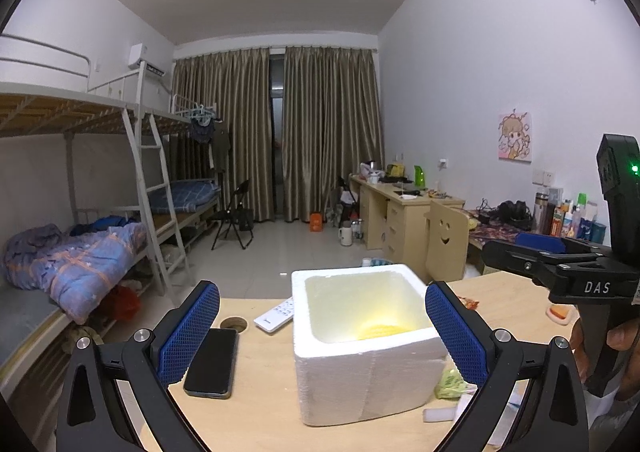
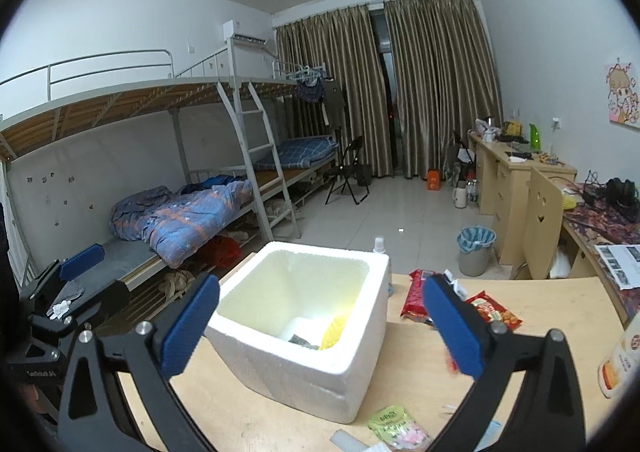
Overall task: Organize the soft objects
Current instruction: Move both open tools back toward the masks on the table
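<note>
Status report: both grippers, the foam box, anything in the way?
Left gripper open, empty. Right gripper open, empty. Foam box holds yellow item. Snack packets still out.

Two black handheld grippers with blue pads

The left gripper (image 1: 322, 332) and right gripper (image 2: 320, 326) share one build: black angular linkage arms with triangular cut-outs, joined by round silver screws, each finger (image 1: 190, 332) faced with a blue pad of diamond-mesh texture. Seen from the left wrist, the right gripper's black body carries white letters "DAS", a small silver screw, and an upright black housing with a glowing green light; a hand (image 1: 596, 348) shows at its grip.
</note>
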### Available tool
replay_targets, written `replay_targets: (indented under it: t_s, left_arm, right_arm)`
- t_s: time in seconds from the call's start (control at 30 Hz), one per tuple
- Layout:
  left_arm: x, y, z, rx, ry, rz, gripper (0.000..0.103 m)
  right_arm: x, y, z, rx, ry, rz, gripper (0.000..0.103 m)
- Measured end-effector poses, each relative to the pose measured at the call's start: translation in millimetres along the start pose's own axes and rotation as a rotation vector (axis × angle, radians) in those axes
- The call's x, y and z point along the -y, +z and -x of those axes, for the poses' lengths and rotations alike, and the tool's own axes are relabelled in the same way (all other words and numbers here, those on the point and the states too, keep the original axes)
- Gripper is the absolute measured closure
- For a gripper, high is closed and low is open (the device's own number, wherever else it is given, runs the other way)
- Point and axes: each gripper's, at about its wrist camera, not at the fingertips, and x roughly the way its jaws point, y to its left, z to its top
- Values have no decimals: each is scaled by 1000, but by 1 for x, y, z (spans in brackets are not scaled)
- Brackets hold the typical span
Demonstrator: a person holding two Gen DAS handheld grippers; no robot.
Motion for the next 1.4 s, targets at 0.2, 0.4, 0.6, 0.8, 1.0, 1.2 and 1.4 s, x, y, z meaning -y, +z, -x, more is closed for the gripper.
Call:
replay_targets:
  t_s: [0.2, 0.4, 0.6, 0.8, 1.0, 1.2, 1.4]
  left_arm:
    - [15, 5, 26, 17, -11, -4, 0]
    - [31, 10, 58, 56, -32, -32, 0]
    - [42, 10, 85, 71, -40, -48, 0]
    - [47, 4, 108, 96, -54, -31, 0]
    - [54, -5, 120, 122, -78, -8, 0]
    - [66, -21, 124, 143, -115, -26, 0]
    - [73, -38, 121, 148, -121, -15, 0]
  right_arm:
    - [-3, 0, 34, 49, -14, 7, 0]
    - [-7, -4, 63, 80, -26, 9, 0]
    - [-8, -15, 88, 108, -43, 13, 0]
    - [-7, -28, 108, 135, -53, 20, 0]
    - [-2, -45, 121, 145, -75, 23, 0]
    - [2, -61, 129, 147, -79, 13, 0]
    - [8, -81, 129, 133, -108, 23, 0]
